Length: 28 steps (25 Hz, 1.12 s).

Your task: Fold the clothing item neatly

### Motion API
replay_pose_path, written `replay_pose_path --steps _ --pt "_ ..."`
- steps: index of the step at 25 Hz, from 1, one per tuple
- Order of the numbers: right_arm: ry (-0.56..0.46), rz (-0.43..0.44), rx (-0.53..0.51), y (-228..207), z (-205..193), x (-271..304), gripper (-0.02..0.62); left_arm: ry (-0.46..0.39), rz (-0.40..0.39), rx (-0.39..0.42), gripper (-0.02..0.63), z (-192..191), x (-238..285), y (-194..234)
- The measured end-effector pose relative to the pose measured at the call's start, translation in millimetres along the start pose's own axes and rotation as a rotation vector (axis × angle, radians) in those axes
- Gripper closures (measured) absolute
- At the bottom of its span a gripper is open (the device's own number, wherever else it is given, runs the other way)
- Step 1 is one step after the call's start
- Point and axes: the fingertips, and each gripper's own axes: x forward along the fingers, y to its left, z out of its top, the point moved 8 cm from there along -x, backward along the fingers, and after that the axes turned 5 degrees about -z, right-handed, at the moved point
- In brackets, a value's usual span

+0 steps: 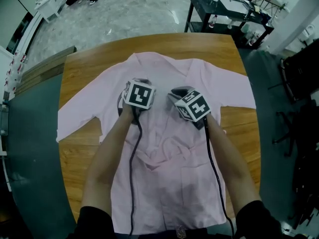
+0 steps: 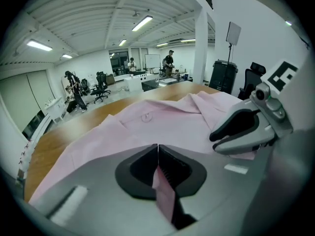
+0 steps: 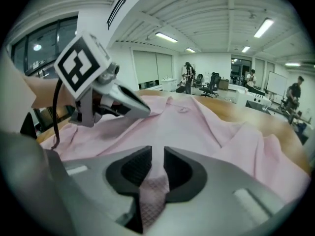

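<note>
Grey floor (image 1: pixel 134 9), black cart (image 1: pixel 199 1), ceiling strip lights (image 2: pixel 142 23), office chairs (image 2: pixel 102 85)

The shirt (image 1: pixel 167 193) lies on the table (image 1: pixel 79 68). On the shirt's upper half, my left gripper (image 2: pixel 158 154) sits left of centre, my right gripper (image 3: pixel 157 163) right of centre.

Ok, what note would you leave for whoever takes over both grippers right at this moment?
Left gripper: shut on a pinch of the pink shirt.
Right gripper: closed on a fold of the same shirt, beside the left one at mid-chest.
The shirt lies spread on the wooden table, collar at the far side, both sleeves out.
Done: both grips taken; no fold made yet.
Left: all the folding.
</note>
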Motion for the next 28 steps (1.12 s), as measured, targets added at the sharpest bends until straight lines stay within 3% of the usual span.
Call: replay_pose_path --steps 9,17,19,21,22,28 --pt "-0.026 -0.188 -0.067 -53.5 29.8 -2.6 0.515 -0.087 -0.024 -0.012 0.518 0.0 -5.2 -12.0" --pt "0.124 -0.305 -0.167 -93.1 37.0 19.8 0.514 -0.131 -0.054 -0.031 0.518 -1.1 -10.4 -21.8" --pt "0.159 -0.303 -0.161 -100.1 34.9 23.9 0.515 -0.141 -0.057 -0.030 0.518 -2.7 -12.4 -20.5" --pt "0.202 -0.277 -0.154 -99.8 33.8 26.3 0.586 -0.145 -0.060 -0.034 0.518 -5.4 -13.6 -17.8" --pt "0.213 -0.266 -0.153 -99.0 34.9 26.2 0.591 -0.147 -0.061 -0.035 0.518 -6.3 -13.9 -17.1" --pt "0.150 -0.226 -0.148 -91.7 62.1 16.9 0.592 -0.162 -0.075 -0.034 0.520 -4.8 -18.7 -20.7"
